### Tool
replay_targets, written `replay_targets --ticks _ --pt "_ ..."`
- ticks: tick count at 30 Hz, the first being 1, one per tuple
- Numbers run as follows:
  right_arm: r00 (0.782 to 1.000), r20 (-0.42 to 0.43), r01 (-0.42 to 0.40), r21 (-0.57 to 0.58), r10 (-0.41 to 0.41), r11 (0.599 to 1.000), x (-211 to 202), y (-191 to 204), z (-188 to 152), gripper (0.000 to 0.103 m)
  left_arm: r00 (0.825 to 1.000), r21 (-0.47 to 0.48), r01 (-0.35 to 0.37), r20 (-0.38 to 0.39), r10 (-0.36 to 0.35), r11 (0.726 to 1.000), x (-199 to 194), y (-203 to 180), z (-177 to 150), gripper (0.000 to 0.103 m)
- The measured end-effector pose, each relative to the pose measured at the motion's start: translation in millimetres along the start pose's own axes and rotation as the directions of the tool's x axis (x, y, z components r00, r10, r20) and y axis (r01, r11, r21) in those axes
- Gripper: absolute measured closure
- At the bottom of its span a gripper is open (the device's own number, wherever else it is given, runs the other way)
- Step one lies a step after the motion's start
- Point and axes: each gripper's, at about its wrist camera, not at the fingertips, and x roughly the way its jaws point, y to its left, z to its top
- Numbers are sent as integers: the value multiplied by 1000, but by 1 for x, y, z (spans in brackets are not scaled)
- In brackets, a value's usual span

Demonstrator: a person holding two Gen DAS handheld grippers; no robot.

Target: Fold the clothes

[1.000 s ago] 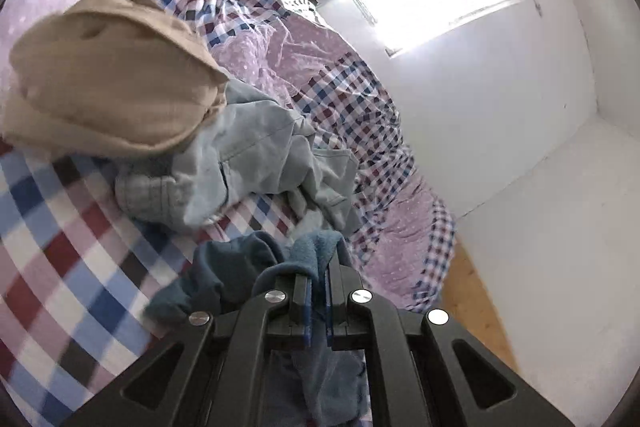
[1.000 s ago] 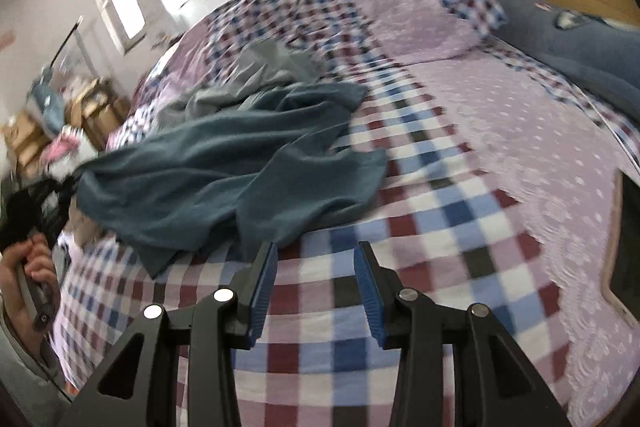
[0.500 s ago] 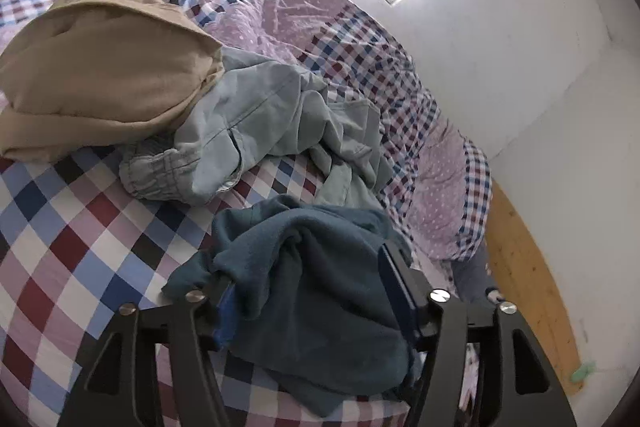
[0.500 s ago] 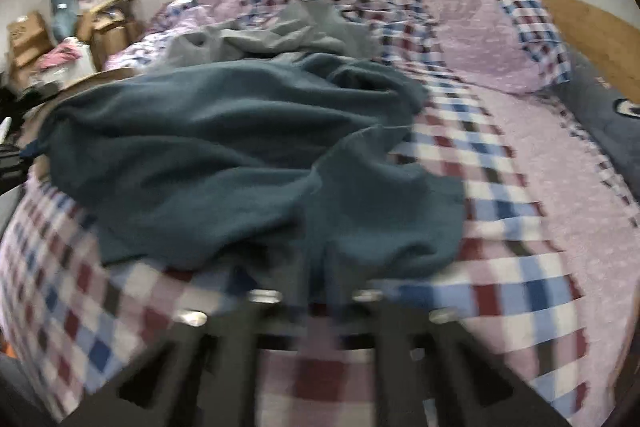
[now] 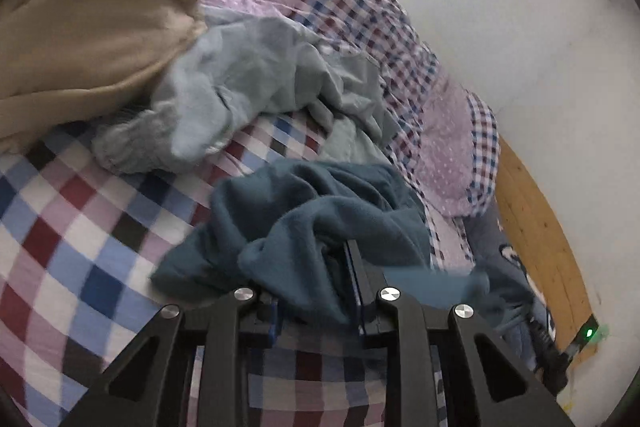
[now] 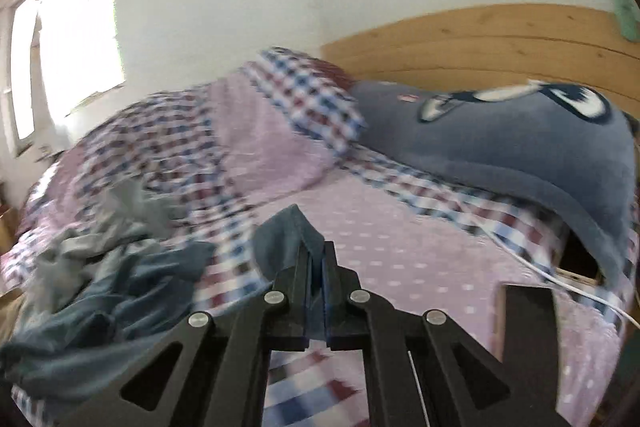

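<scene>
On the checked bedspread (image 5: 72, 227), the teal garment (image 5: 304, 211) stretched between both grippers: right gripper (image 6: 318, 267) clamped on one edge, left gripper (image 5: 316, 291) closing around bunched folds.

Showing as soft, matt, fleecy cloth: teal garment (image 5: 320, 211). Lying as thin, crinkled woven cloth: pale blue-grey garment (image 5: 256, 75). Looking smooth and matt: tan cloth (image 5: 88, 39). Appearing as checked cotton, matt: bedsheet (image 5: 72, 227). Gleaming faintly, grained wood: headboard (image 6: 480, 43). Looking plush: grey pillow (image 6: 520, 139).
</scene>
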Motion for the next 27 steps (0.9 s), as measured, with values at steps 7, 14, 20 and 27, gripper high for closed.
replay_targets --ticks 7,14,20,27 --pt "990 -106 98 57 -91 994 22 -33 -9 99 993 170 8 -119 13 985 26 -40 -26 62" --pt "980 -182 110 119 -87 987 10 -40 -24 80 989 81 71 -138 -59 994 29 -37 -30 52" --pt "960 -198 -191 46 196 981 -25 23 -41 58 979 -64 146 -135 -154 987 29 -18 -25 52" --pt "776 -298 -630 -411 556 659 -90 146 -87 60 976 -70 171 -123 -179 983 26 -18 -22 70"
